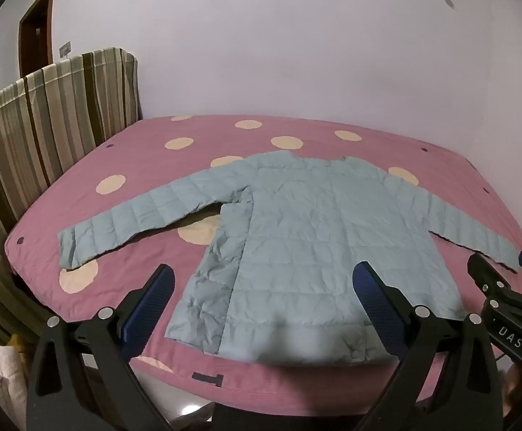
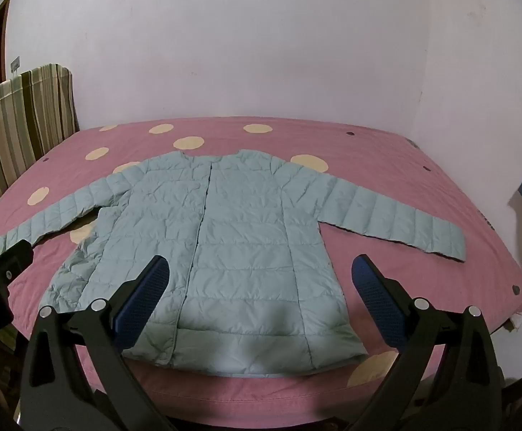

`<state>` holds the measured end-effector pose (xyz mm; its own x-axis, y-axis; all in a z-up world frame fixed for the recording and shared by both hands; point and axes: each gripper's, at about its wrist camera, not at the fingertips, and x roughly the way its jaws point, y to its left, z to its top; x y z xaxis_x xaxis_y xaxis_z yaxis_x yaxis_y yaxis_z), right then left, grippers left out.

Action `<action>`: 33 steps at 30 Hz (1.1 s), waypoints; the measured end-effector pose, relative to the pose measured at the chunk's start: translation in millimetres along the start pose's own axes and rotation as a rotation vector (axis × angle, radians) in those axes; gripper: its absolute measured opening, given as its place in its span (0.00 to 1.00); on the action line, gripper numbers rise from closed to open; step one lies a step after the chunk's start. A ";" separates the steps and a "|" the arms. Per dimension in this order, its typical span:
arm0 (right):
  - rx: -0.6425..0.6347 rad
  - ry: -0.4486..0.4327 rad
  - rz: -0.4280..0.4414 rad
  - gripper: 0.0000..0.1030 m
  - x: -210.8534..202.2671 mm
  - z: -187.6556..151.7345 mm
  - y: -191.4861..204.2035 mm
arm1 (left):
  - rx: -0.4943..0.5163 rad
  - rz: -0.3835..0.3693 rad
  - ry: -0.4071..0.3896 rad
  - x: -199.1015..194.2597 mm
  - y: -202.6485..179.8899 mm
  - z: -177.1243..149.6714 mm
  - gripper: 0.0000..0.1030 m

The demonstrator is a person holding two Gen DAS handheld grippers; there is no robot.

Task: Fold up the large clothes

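Pale blue quilted jacket [image 2: 225, 244] spread flat, front up, on the pink dotted bed [image 2: 440, 179]. Left claw [image 1: 261, 301] and right claw [image 2: 257, 294] both apart, empty, above hem. Best to pinch one sleeve cuff, fold inward across chest.

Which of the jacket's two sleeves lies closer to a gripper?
The right-hand sleeve: its cuff ends beside the right gripper. The other sleeve lies clear of the left gripper.

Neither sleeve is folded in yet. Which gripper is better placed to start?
Probably left: the left gripper hangs open at the jacket hem, near the left sleeve, which already angles toward it.
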<state>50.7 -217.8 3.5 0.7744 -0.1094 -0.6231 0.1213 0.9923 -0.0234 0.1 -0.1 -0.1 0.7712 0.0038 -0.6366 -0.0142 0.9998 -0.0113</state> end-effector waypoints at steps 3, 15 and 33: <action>0.001 0.001 0.000 0.98 0.2 -0.3 -0.1 | -0.001 -0.004 0.002 0.0 0.0 0.0 0.96; 0.001 0.002 0.000 0.98 0.1 -0.8 0.4 | 0.000 -0.004 0.004 -0.1 -0.1 0.3 0.96; 0.001 0.003 0.000 0.98 0.1 -0.8 1.2 | 0.001 -0.004 0.008 0.4 -0.1 0.5 0.96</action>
<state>50.5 -216.6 2.8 0.7725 -0.1092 -0.6256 0.1218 0.9923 -0.0229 0.8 -0.2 0.1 0.7659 -0.0001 -0.6430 -0.0106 0.9999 -0.0128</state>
